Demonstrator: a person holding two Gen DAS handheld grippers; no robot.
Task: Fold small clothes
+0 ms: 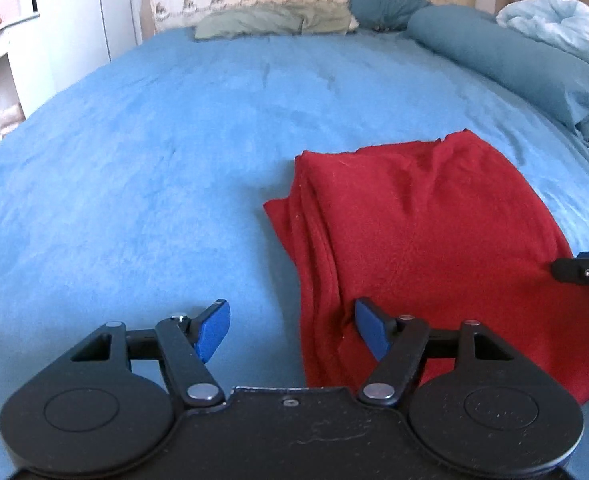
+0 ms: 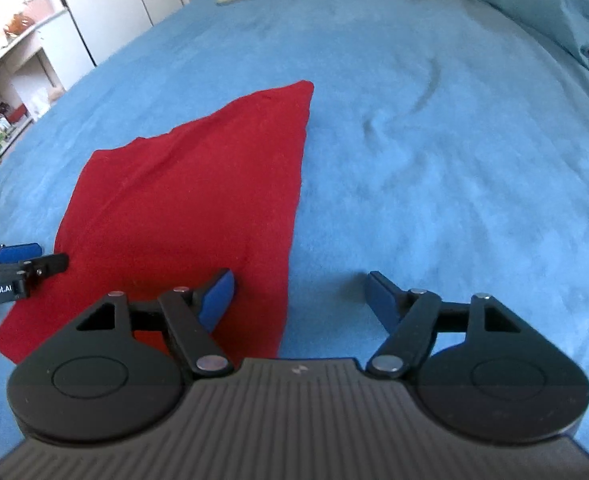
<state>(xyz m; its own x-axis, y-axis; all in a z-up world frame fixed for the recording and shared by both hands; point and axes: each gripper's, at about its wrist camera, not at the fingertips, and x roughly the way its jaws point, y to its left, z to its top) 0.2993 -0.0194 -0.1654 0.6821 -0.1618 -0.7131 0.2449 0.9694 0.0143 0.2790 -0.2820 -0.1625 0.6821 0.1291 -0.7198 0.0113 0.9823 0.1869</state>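
Left gripper [image 1: 290, 330] spread, right gripper [image 2: 298, 300] spread, folded red cloth [image 1: 422, 240] between.

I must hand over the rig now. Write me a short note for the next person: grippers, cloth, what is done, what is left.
Left gripper: open, empty, low at the near left edge of the red cloth.
Right gripper: open, empty, astride the cloth's near right edge.
Cloth: lies flat on the blue bedspread, already folded; layered edges show along its left side.
Done: at least one fold.
Left: probably one more fold; both grippers look placed to grasp the near edge, though nothing is gripped yet.
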